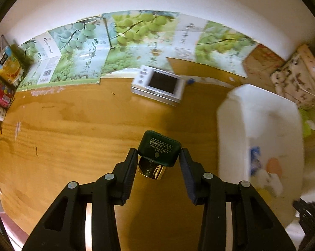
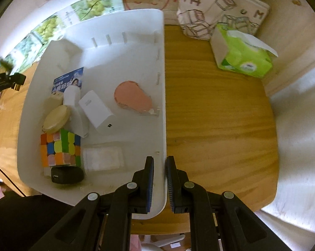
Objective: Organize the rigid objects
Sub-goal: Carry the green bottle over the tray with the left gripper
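My left gripper (image 1: 158, 159) is shut on a dark green bottle with a gold cap (image 1: 159, 151), held above the wooden table (image 1: 74, 129). The white bin (image 1: 259, 129) stands to its right, blurred. In the right wrist view my right gripper (image 2: 159, 163) is shut on the right wall of the white bin (image 2: 160, 96). Inside the bin lie a colour cube (image 2: 60, 148), a round wooden lid (image 2: 57, 119), a white charger block (image 2: 97, 110), a white bottle (image 2: 73, 100), a pink rounded piece (image 2: 132, 98), a black adapter (image 2: 66, 175) and a blue card (image 2: 68, 79). The left gripper with the bottle (image 2: 11, 80) shows at the far left edge.
A white digital clock (image 1: 159, 84) lies at the table's back. Grape-print cardboard (image 1: 120, 44) lines the wall. A juice carton (image 1: 8, 64) and books stand at the left. A green tissue pack (image 2: 243, 54) and a patterned bag (image 2: 220, 6) sit right of the bin.
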{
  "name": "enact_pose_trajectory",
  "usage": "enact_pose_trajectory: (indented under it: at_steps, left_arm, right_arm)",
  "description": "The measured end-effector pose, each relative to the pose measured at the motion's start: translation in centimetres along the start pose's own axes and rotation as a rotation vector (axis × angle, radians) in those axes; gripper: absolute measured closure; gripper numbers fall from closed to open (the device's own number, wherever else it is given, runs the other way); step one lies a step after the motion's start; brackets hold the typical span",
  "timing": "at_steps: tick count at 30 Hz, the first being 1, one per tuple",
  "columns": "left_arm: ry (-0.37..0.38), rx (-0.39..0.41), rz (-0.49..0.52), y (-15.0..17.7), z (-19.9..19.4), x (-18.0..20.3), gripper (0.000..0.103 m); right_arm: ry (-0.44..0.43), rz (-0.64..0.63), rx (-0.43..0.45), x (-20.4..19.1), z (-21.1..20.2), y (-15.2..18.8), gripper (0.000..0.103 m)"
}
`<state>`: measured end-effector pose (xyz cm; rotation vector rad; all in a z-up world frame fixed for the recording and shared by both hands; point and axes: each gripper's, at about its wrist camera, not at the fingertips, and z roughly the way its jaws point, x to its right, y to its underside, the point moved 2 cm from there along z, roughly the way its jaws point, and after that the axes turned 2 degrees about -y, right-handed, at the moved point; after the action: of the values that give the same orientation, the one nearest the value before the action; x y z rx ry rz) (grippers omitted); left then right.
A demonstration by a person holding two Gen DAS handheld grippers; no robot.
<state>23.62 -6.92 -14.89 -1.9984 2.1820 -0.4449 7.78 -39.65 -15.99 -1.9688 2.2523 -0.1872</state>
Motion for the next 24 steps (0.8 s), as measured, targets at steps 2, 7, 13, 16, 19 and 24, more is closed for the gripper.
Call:
enact_pose_trajectory:
  at_steps: [2, 7, 13, 16, 19, 24]
  left_arm:
    - [0.011, 0.009, 0.010, 0.8, -1.2, 0.9, 0.059]
    - [0.032, 0.037, 0.048, 2.4, -3.9, 3.5, 0.059]
    - [0.062, 0.058, 0.133, 3.9, -5.9, 7.9, 0.059]
    - [0.077, 0.063, 0.179, 4.2, -6.4, 10.3, 0.059]
    - [0.098, 0.060, 0.232, 4.5, -6.4, 12.7, 0.058]
    - [0.145, 0.047, 0.317, 5.1, -6.5, 15.9, 0.058]
  right_arm:
    - [-0.010, -0.023, 0.002, 0.2, 0.1, -0.3, 0.089]
    - [-0.025, -0.060, 0.010, 0.2, 0.2, -0.6, 0.093]
    - [-0.062, -0.069, 0.011, 0.5, 0.6, -1.0, 0.094]
    - [-0.087, -0.069, 0.009, 0.9, 0.7, -1.1, 0.094]
    - [-0.104, -0.076, -0.004, 1.1, 0.8, -1.0, 0.094]
    - [-0.105, -0.083, -0.015, 1.2, 1.2, -0.6, 0.094]
